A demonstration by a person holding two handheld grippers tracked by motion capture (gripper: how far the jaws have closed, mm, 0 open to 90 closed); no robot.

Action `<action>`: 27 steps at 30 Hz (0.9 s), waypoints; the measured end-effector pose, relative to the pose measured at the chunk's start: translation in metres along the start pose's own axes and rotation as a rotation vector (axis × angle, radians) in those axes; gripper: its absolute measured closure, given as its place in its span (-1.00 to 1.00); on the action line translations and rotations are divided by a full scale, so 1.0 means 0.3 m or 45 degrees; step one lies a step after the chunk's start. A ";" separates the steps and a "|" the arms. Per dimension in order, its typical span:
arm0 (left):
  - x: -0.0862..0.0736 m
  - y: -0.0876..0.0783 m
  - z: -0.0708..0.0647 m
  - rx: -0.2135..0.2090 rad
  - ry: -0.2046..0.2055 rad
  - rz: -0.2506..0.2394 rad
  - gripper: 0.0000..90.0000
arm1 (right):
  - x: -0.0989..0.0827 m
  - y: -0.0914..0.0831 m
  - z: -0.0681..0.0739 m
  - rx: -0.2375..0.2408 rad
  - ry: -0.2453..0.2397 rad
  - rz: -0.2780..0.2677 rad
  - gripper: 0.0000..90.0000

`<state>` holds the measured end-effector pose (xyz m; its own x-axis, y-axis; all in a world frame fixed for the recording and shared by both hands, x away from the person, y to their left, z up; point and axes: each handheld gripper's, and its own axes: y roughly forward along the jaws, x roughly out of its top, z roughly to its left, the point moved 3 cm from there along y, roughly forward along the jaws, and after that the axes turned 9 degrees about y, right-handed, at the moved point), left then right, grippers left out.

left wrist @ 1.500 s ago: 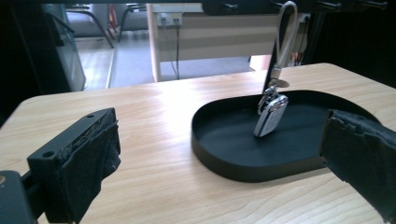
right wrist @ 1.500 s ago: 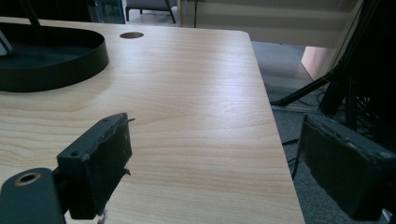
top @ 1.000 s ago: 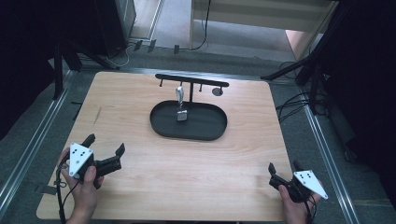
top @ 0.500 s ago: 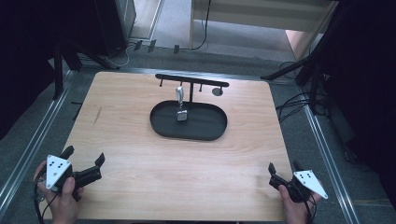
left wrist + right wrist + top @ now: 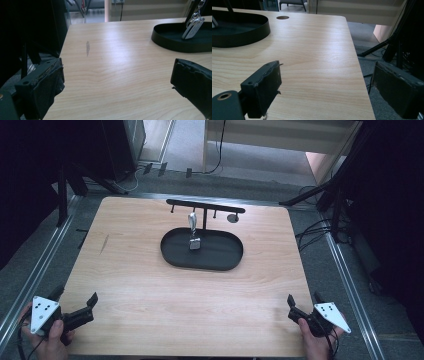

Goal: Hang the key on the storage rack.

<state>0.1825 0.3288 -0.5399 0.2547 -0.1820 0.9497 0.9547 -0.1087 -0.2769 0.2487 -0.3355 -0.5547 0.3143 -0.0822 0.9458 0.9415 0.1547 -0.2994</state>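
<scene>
Well ahead of both pairs of spread, empty jaws, the silver metal key fob (image 5: 194, 241) hangs from a black T-shaped hook stand (image 5: 205, 206) into the black oval tray (image 5: 220, 260), while the left gripper (image 5: 75, 302) and right gripper (image 5: 304, 301) sit at the pale wooden table's (image 5: 150, 290) near corners.

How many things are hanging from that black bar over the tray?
1. A silver key fob hangs from the black bar, left of its post, dangling down into the oval tray. The bar's other pegs look bare. Both grippers sit far away at the table's near corners.
</scene>
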 end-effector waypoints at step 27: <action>-0.081 0.014 0.045 0.009 -0.030 0.067 -1.00 | 0.000 0.000 -0.001 0.001 0.002 0.002 -0.80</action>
<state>0.1823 0.3460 -0.5623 0.3082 -0.1645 0.9370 0.9409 -0.0926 -0.3258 0.2489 -0.3358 -0.5548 0.3156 -0.0836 0.9452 0.9410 0.1555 -0.3004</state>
